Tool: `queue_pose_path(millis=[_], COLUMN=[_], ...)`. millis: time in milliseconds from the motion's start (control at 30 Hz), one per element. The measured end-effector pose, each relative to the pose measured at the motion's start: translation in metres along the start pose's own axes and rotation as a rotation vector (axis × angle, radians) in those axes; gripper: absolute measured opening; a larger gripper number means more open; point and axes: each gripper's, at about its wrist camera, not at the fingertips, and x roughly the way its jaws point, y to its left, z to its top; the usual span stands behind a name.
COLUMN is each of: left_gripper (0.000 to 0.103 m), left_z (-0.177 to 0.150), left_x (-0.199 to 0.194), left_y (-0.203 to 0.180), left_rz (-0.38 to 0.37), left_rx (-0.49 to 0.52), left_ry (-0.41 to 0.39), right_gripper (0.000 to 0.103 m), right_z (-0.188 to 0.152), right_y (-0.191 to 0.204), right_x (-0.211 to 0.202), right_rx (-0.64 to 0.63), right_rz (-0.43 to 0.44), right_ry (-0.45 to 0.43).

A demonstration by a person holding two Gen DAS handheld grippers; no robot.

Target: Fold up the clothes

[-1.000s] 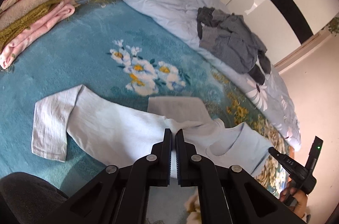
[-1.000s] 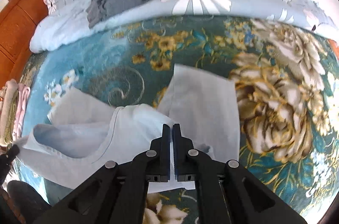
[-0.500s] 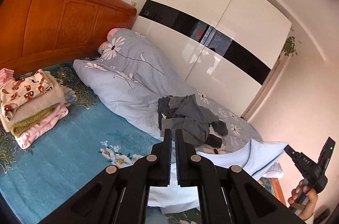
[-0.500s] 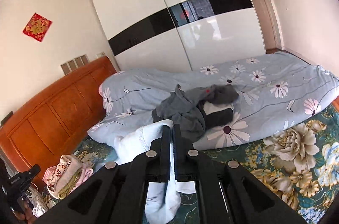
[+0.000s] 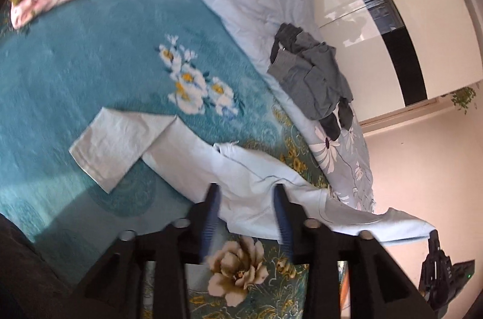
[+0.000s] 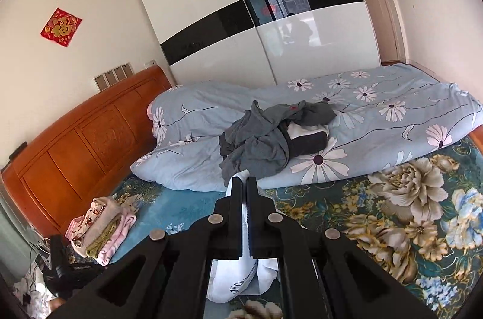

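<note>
A pale blue T-shirt (image 5: 247, 174) lies partly spread on the teal floral bedspread (image 5: 90, 53), one sleeve flat at the left. My left gripper (image 5: 246, 192) is open just above the shirt's near edge and holds nothing. My right gripper (image 6: 244, 183) is shut on an end of the same shirt (image 6: 238, 279), which hangs below its jaws. In the left wrist view the right gripper (image 5: 437, 240) lifts the shirt's far end at the lower right.
A pile of grey clothes (image 6: 271, 135) lies on a rolled light blue duvet (image 6: 362, 113). A stack of folded clothes (image 6: 102, 228) sits near the wooden headboard (image 6: 78, 138). A white wardrobe (image 6: 271, 17) stands behind the bed.
My left gripper has opened, let go of the shirt and tilted back down to the bed. The shirt's left part now lies on the bedspread. My right gripper still holds its end up.
</note>
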Motion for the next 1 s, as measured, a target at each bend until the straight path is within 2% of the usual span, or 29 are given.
queue_pose_path(millis=[267, 367, 467, 533, 567, 600, 667, 733, 833, 1000], left_gripper=[0.062, 0.062, 0.060, 0.041, 0.020, 0.006, 0.004, 0.004, 0.004, 0.004], left_z=[-0.024, -0.030, -0.028, -0.024, -0.021, -0.017, -0.012, -0.008, 0.005, 0.041], left_x=[0.118, 0.140, 0.149, 0.152, 0.153, 0.154, 0.151, 0.137, 0.102, 0.001], left_y=[0.056, 0.070, 0.068, 0.061, 0.057, 0.054, 0.053, 0.050, 0.030, -0.029], left_rz=[0.038, 0.016, -0.001, 0.024, 0.058, 0.094, 0.109, 0.074, 0.022, -0.118], left_rx=[-0.317, -0.401, -0.427, -0.383, -0.341, -0.305, -0.272, -0.251, -0.164, 0.046], left_ry=[0.216, 0.222, 0.197, 0.181, 0.184, 0.193, 0.186, 0.142, 0.054, -0.187], right_gripper=[0.002, 0.002, 0.002, 0.002, 0.002, 0.002, 0.002, 0.002, 0.002, 0.002], right_z=[-0.011, -0.015, -0.014, -0.013, -0.012, -0.011, -0.009, -0.006, 0.000, 0.025], right_y=[-0.021, -0.032, -0.043, -0.047, -0.048, -0.049, -0.048, -0.046, -0.040, -0.020], right_x=[0.014, 0.024, 0.035, 0.039, 0.041, 0.042, 0.044, 0.046, 0.046, 0.031], right_rx=[0.029, 0.053, 0.092, 0.112, 0.118, 0.121, 0.126, 0.128, 0.121, 0.079], right_rz=[0.011, 0.003, 0.002, 0.001, 0.001, 0.001, 0.002, 0.004, 0.005, 0.036], right_ry=[0.046, 0.073, 0.095, 0.102, 0.103, 0.104, 0.106, 0.108, 0.095, 0.011])
